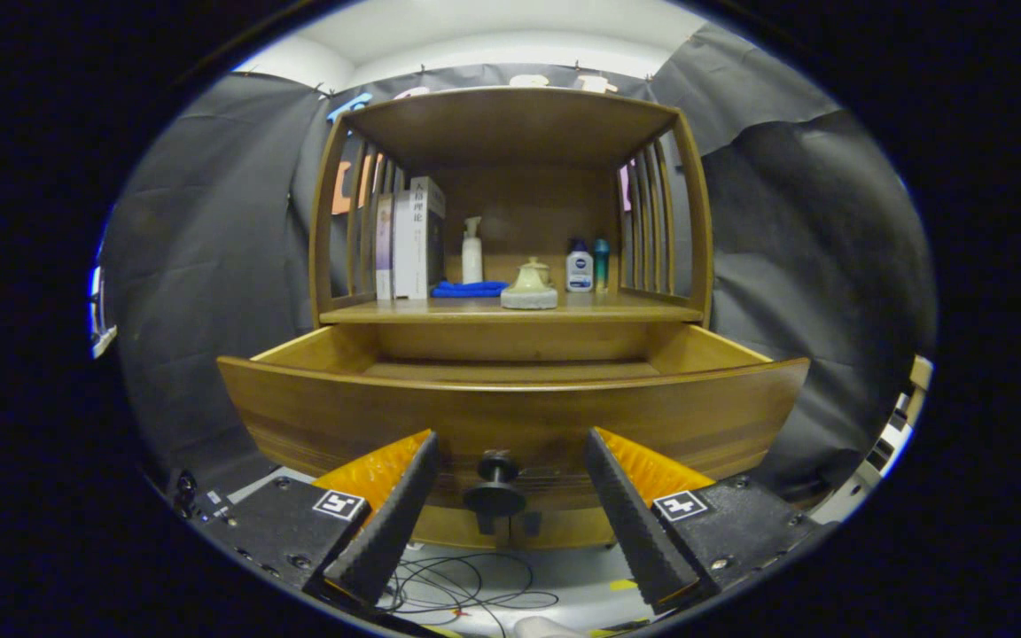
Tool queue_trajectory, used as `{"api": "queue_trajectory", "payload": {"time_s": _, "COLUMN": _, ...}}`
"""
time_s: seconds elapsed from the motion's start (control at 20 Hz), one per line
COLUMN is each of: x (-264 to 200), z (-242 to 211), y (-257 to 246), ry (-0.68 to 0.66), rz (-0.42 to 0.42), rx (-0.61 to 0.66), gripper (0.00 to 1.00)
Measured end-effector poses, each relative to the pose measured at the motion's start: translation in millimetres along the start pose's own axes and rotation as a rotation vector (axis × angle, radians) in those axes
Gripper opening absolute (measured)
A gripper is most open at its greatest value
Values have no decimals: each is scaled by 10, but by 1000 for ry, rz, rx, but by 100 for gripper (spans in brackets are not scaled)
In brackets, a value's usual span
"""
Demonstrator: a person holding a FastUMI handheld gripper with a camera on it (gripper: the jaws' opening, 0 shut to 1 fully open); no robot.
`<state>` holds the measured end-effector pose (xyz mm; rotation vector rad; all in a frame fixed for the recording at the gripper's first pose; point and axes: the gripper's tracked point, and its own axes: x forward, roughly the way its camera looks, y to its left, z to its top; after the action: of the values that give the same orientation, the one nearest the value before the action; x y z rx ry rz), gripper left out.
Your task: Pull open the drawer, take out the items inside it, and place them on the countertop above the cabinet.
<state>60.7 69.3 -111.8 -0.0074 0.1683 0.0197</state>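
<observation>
Wooden cabinet (510,204) has its drawer (510,416) pulled well out under the countertop (510,310), which leaves the inside reachable from above; its contents are hidden behind the tall curved front. Gripper (510,474) fingers stand apart, flanking the dark round knob (494,483) without touching it, apparently just let go.

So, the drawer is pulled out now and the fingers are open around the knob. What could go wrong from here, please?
1. The hand-held gripper sits low, its open fingers either side of the knob; rising toward the drawer it might catch the front panel.
2. The drawer's inside is hidden behind that panel, so reaching in would be blind.
3. The countertop already carries books, a blue cloth, a teapot and bottles, so placing items could knock them.
</observation>
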Motion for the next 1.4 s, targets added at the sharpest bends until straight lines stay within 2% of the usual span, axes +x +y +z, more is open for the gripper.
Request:
{"api": "queue_trajectory", "payload": {"time_s": 0.4, "x": 172, "z": -79, "y": -29, "ry": 17, "rz": -42, "rx": -9, "gripper": 100}}
{"api": "queue_trajectory", "payload": {"time_s": 0.75, "x": 213, "z": -49, "y": -3, "ry": 6, "rz": -38, "rx": -4, "gripper": 100}}
{"api": "queue_trajectory", "payload": {"time_s": 1.4, "x": 817, "z": 171, "y": 7, "ry": -3, "rz": -42, "rx": -5, "gripper": 100}}
